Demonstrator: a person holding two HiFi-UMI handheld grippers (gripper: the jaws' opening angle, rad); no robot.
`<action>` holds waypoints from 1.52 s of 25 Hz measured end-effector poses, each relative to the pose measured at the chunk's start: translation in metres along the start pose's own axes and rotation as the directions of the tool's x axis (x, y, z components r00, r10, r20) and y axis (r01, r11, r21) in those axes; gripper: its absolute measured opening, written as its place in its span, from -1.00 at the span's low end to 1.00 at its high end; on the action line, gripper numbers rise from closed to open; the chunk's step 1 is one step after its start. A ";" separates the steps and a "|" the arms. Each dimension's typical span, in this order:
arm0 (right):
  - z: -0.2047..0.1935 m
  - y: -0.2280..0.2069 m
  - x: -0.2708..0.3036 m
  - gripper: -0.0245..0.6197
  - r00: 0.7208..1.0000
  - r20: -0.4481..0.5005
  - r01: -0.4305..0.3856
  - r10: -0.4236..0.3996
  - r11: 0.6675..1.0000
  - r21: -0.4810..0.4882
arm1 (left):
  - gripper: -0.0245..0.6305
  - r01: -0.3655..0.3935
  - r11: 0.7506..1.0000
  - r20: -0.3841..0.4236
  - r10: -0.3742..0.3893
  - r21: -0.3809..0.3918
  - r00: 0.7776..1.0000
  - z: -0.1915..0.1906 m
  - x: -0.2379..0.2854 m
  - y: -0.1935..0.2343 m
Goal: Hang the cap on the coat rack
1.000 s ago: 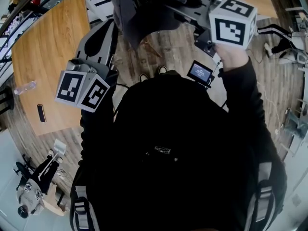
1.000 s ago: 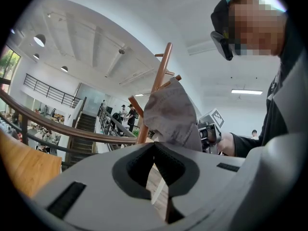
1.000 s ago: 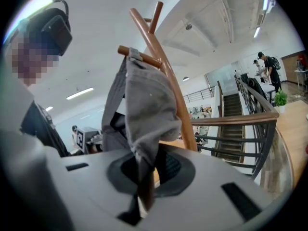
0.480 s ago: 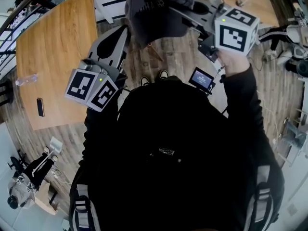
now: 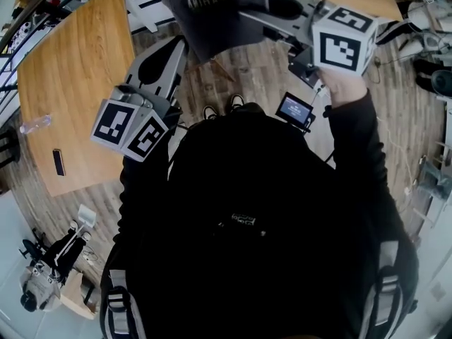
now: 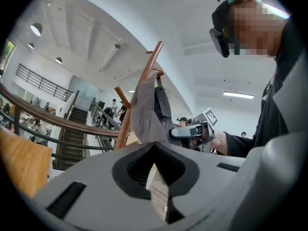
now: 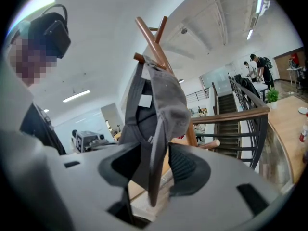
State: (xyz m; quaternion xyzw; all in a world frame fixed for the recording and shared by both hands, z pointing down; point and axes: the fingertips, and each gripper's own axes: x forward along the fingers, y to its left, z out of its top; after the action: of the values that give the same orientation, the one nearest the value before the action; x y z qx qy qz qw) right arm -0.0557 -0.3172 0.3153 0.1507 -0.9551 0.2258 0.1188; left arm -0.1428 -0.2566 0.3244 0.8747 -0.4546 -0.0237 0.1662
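A grey cap [image 7: 159, 105] hangs from a peg of the wooden coat rack [image 7: 151, 40]. Its brim points down between the jaws of my right gripper [image 7: 154, 167]. Those jaws are opening and the pads stand clear of the brim. In the head view the cap [image 5: 212, 13] shows at the top, with the right gripper [image 5: 261, 9] at its right side. My left gripper [image 5: 173, 48] is lower left of the cap, shut and holding nothing. The left gripper view shows its jaws [image 6: 156, 170] below the cap [image 6: 147, 114] and the rack [image 6: 147, 71].
A wooden table [image 5: 78, 83] stands at the left with a phone [image 5: 60, 164] and a bottle [image 5: 35, 126] on it. A small screen [image 5: 294, 109] hangs by my right arm. A railing [image 7: 240, 114] and stairs are beyond the rack.
The left gripper has come up closer to the cap. The cap has turned a little in the head view, so that the print on it faces the camera.
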 end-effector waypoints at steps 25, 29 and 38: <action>-0.080 -0.015 -0.057 -0.13 0.985 0.068 0.155 -0.156 0.988 0.016 | -0.90 0.019 0.998 -0.122 -0.011 0.065 0.992 -0.052 0.019 -0.005; -0.083 -0.016 -0.065 -0.91 0.982 0.067 0.178 -0.176 0.984 -0.028 | -0.90 0.019 0.995 -0.114 -0.008 0.097 0.994 -0.050 0.022 -0.008; -0.055 -0.008 -0.055 -0.91 0.967 0.162 0.207 -0.195 0.976 -0.062 | -0.90 -0.035 0.994 -0.053 0.040 0.099 0.998 -0.037 0.046 0.010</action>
State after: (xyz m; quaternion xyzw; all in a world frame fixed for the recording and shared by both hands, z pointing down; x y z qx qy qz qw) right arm 0.0067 -0.2853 0.3496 0.2590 -0.9493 0.1629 0.0724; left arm -0.1160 -0.2889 0.3678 0.8735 -0.4668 0.0260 0.1358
